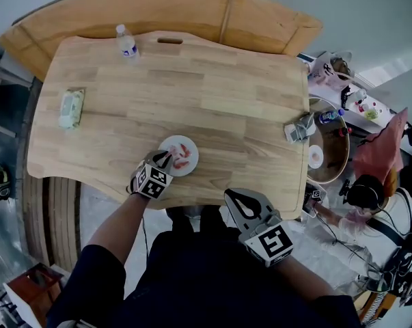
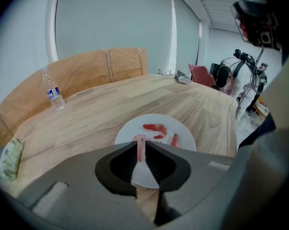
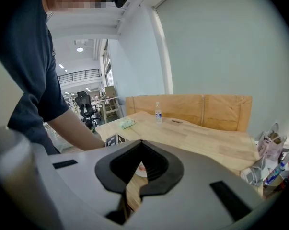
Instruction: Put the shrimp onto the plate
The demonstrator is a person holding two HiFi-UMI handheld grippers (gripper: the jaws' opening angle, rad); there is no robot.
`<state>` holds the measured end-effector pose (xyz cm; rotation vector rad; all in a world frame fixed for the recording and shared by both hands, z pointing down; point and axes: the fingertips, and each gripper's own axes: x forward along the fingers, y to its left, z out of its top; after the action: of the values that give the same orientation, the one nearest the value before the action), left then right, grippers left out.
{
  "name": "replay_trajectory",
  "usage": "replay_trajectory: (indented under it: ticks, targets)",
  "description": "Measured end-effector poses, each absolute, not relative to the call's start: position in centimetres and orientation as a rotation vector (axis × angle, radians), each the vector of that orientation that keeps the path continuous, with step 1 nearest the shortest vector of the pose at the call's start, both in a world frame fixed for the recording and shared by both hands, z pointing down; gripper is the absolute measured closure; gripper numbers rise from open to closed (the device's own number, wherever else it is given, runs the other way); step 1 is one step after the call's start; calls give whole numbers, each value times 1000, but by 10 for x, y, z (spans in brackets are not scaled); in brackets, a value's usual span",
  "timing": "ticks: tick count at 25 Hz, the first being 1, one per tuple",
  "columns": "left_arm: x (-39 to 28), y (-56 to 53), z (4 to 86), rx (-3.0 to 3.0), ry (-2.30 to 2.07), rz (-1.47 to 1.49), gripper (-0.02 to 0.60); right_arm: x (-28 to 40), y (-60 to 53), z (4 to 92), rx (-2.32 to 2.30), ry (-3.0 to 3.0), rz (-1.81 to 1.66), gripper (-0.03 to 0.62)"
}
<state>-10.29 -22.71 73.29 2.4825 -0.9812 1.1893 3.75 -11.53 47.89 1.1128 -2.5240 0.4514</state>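
A white plate (image 1: 191, 167) lies near the table's front edge with two red shrimp (image 1: 184, 161) on it. In the left gripper view the plate (image 2: 184, 130) carries one curled shrimp (image 2: 155, 127) and a smaller one (image 2: 174, 139). My left gripper (image 1: 166, 157) hangs over the plate's near left rim, shut on a third pink shrimp (image 2: 139, 146) pinched between its jaws (image 2: 141, 145). My right gripper (image 1: 234, 195) is held off the table's front edge, close to the body, shut with nothing in it (image 3: 141, 143). Through its jaws a bit of the plate (image 3: 140, 168) shows.
A water bottle (image 1: 126, 43) stands at the table's far side and a wipes packet (image 1: 71, 108) lies at its left. A crumpled silver packet (image 1: 298, 129) sits at the right edge. A wooden bench (image 1: 192, 12) runs behind the table; a person (image 1: 359, 197) sits at the right.
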Motion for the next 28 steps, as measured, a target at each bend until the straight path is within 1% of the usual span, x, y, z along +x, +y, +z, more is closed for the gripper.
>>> replay_trajectory:
  ticks: [8,13,17,23,28]
  targets:
    - [-94,-200,668,2532,-1044,1006,532,35,-115,457,1132,-2570,397,585]
    - [-73,-180,592,2634,-1040,817,534,25,-117,443,1126,-2616,356,585]
    - [-62,-165,537,2696,-1063,727,534,16,-113,436,1111,-2644,329,585]
    - [-63,-145,473,2734,-1098,637,552,1,-107,428,1070,-2695,300,585]
    - [-63,-129,426,2769,-1109,506,568,-11,-104,421,1038,-2718,274,585]
